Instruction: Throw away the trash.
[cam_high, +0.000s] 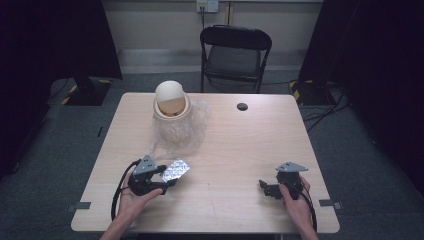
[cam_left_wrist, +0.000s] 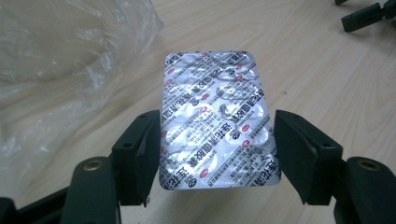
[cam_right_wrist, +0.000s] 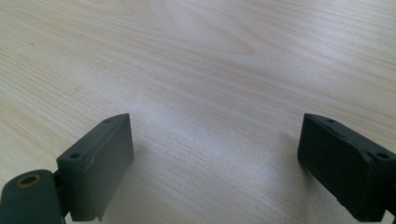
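Observation:
A silver foil blister pack (cam_high: 176, 170) with red and black print is held just above the wooden table (cam_high: 230, 140) at the front left. My left gripper (cam_high: 167, 178) is shut on it. In the left gripper view the pack (cam_left_wrist: 215, 107) stands flat between the two black jaws, which press on its long edges, and my left gripper (cam_left_wrist: 215, 140) holds its lower half. My right gripper (cam_high: 266, 188) rests at the front right in a person's hand. Its jaws (cam_right_wrist: 215, 130) stand wide open over bare wood with nothing between them.
A cream swing-lid bin (cam_high: 171, 102) stands at the table's back left, set in a crumpled clear plastic bag (cam_high: 182, 131) that spreads toward the left gripper (cam_left_wrist: 60, 56). A small black round cap (cam_high: 242, 106) sits farther back. A black folding chair (cam_high: 235, 52) stands behind the table.

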